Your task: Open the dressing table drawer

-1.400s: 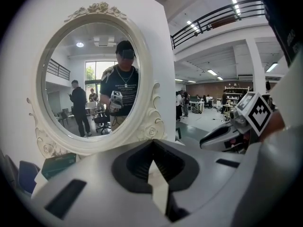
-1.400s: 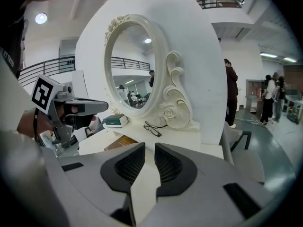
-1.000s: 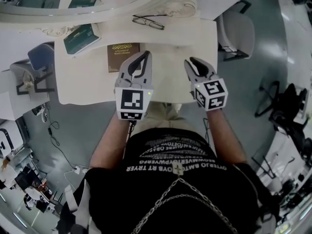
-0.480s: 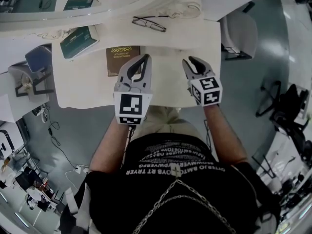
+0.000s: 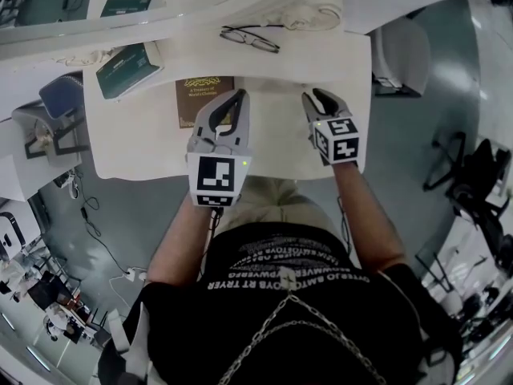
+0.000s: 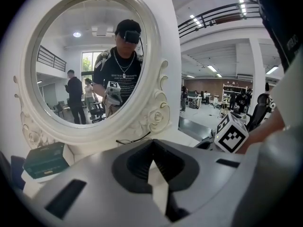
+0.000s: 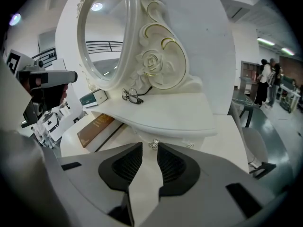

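The white dressing table has a small drawer under its raised shelf, with a little metal knob. My right gripper points down at that knob. Its jaws have just been opening, the knob sits just past the tips, and no pad touches it. From the head view the right gripper hovers over the table's right half. My left gripper hangs over the middle of the tabletop, fingertips together and holding nothing. In its own view the left gripper faces the oval mirror.
Glasses lie on the raised shelf. A brown book lies on the tabletop just left of my left gripper, and a green box sits further left. A second knob is to the right. A white stool stands beside the table.
My right gripper has sunk toward the table and closer to the shelf, and its jaws have spread wider. The left gripper has dropped slightly.
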Tool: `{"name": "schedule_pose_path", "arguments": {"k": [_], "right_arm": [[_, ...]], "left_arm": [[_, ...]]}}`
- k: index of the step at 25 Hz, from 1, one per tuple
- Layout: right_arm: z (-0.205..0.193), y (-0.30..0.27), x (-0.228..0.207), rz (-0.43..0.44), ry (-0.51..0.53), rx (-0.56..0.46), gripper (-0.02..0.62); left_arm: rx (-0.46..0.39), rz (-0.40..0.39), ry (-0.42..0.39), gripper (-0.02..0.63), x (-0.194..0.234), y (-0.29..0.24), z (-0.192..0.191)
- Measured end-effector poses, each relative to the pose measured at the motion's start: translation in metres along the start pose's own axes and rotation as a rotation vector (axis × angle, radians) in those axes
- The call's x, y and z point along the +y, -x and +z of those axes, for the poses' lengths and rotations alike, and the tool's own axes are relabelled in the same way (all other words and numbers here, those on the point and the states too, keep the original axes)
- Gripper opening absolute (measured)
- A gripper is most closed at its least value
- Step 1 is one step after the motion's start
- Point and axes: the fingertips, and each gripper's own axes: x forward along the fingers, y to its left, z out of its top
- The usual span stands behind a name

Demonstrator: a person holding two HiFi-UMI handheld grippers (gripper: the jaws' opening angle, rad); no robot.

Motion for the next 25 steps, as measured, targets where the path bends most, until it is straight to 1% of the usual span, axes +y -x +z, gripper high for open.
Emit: {"name": "schedule_pose_path", "arguments": {"k": [7,14,19,25], "right_arm": [[-0.009,-0.021,-0.003,-0.022,-0.005,0.042,0.086],[-0.013,-0.033,-0.007,-0.046,-0.017,0.049,0.088],[-0.014,-0.042,-0.011,-0.055,-0.065,0.057,0.087],[-0.015,-0.04,-0.01,-0.094,-0.048,0.065,0.084]], "left_arm": [[0.002,-0.012,0.011,0.005,0.003,-0.006,-0.003],[0.014,-0.005,0.023,0.005,0.008,-0.004,-0.014],[0.01,0.002,0.036,0.005,0.009,0.003,-0.017],[0.011,0.022,0.04,0.003,0.011,0.016,-0.021]]}}
